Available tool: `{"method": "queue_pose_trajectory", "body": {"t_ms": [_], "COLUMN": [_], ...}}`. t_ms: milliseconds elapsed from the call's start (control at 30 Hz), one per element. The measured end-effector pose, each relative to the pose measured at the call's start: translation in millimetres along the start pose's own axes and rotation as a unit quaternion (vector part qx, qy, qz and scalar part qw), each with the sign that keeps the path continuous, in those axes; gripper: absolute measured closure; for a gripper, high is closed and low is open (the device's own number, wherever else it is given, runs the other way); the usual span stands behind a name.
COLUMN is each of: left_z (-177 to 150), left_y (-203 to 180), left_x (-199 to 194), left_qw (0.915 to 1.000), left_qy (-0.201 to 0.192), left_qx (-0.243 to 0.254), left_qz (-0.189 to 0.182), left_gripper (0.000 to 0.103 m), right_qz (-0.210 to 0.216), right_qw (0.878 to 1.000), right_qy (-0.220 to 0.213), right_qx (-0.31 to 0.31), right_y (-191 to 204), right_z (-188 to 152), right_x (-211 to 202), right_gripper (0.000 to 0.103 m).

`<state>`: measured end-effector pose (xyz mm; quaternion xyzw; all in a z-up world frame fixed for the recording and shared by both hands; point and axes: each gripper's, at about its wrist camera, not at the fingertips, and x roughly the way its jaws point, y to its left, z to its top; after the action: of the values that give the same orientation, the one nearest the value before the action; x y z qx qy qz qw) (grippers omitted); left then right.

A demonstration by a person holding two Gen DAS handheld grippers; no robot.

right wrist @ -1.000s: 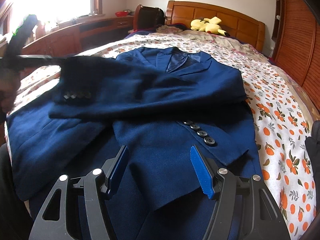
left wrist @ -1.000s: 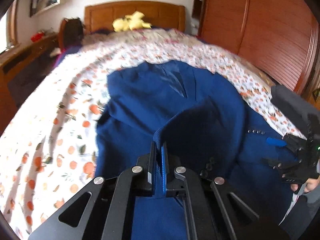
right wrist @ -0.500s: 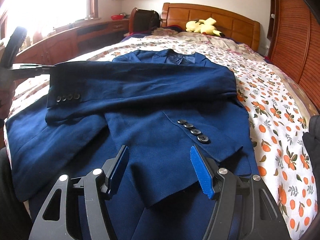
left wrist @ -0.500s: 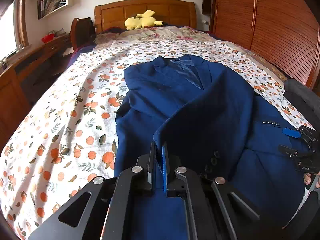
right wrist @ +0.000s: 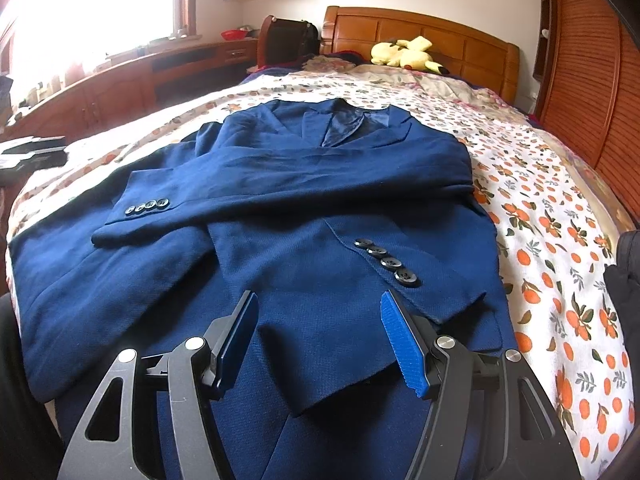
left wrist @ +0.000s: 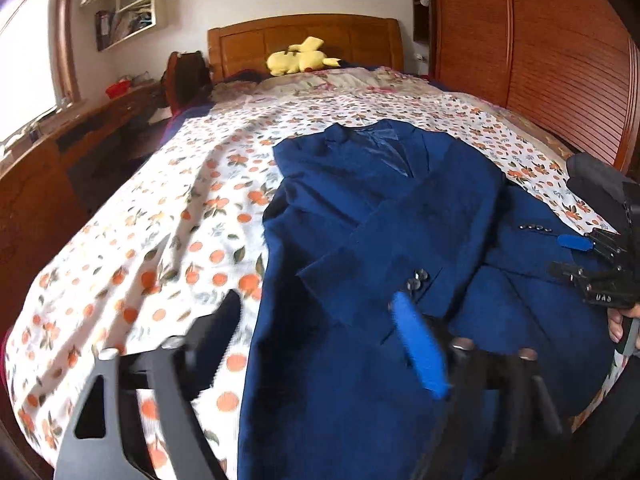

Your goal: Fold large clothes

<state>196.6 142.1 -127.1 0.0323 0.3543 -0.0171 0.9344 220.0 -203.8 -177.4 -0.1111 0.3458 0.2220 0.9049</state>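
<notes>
Both grippers agape and empty over the near hem of the jacket (right wrist: 304, 216), collar away toward the headboard (right wrist: 432, 36), sleeves crossed over the chest: left gripper (left wrist: 320, 320) off its left edge, right gripper (right wrist: 320, 336) over the hem's middle, so nearer.

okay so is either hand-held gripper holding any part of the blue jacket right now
No. The left hand-held gripper and right hand-held gripper are both open over the blue jacket, gripping nothing.

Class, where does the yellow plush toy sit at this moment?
The yellow plush toy lies at the far end of the bed, against the wooden headboard, well beyond the blue jacket.
</notes>
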Motion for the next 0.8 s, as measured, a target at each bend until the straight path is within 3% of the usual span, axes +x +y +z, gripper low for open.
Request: {"method": "queue_pose_trajectory", "body": {"t_ms": [333, 800], "left_z": [-54.1, -87.8], "left_y": [19.8, 32.8], "left_x": [-20.6, -29.6], "left_qw": [0.9995, 0.9989], "left_qy": [0.023, 0.030], "left_qx": [-0.023, -0.037], "left_qz": [0.000, -0.002], "left_gripper": [0.018, 0.018], "right_qz": [-0.022, -0.064], "right_qw": [1.000, 0.995], "right_qy": [0.001, 0.036], "right_qx": [-0.005, 0.064], "right_y": [-6.2, -63.4], "right_z": [-7.4, -72.9], "right_x": [-23.9, -107.2], "right_gripper": [0.041, 0.043]}}
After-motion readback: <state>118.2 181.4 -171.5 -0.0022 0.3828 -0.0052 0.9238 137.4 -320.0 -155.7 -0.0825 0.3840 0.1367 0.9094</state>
